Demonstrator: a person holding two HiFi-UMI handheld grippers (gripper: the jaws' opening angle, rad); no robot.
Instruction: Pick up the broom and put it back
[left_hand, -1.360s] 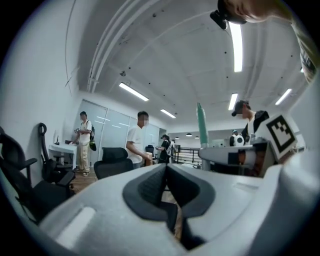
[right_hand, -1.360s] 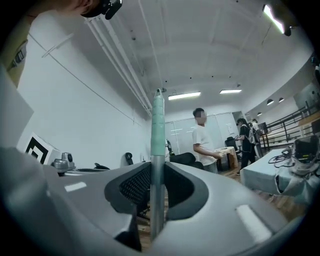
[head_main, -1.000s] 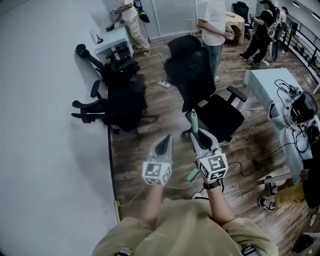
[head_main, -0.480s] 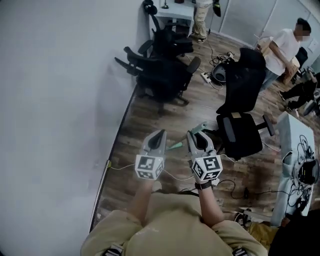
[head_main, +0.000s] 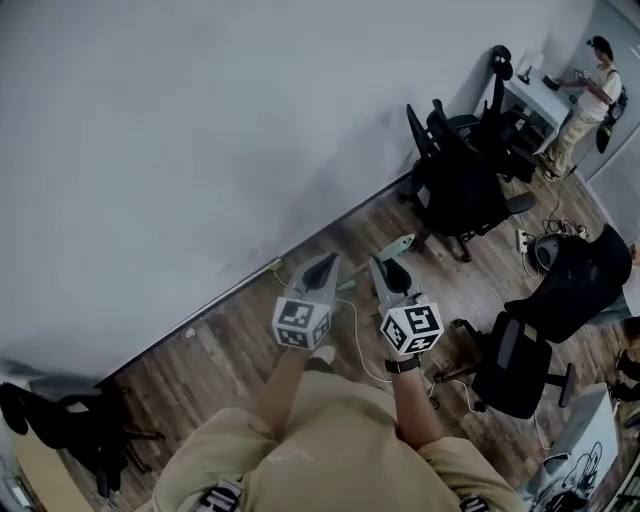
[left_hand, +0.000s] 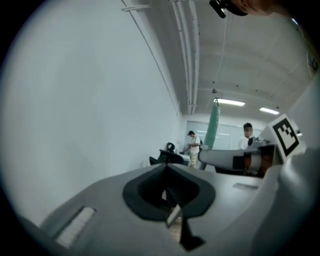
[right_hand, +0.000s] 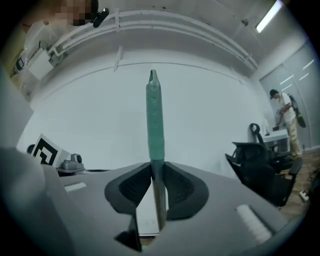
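White wall (head_main: 200, 150) fills upper left. Wood floor (head_main: 230, 350) runs below it, office chairs (head_main: 460, 185) at upper right. Broom (head_main: 400, 243) at frame centre, its green handle clamped in right gripper (head_main: 388, 272) (brush end not visible). Left gripper (head_main: 322, 270) closed, empty. Best handling, I judge: firm grip, handle upright, slow approach to the wall.

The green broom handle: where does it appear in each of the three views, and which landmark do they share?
Head view: green broom handle just above centre, projecting from the right gripper.
Left gripper view: the handle upright, right of centre.
Right gripper view: the handle upright at centre, between the fingers.
Shared landmark: the black office chairs, seen in all three.
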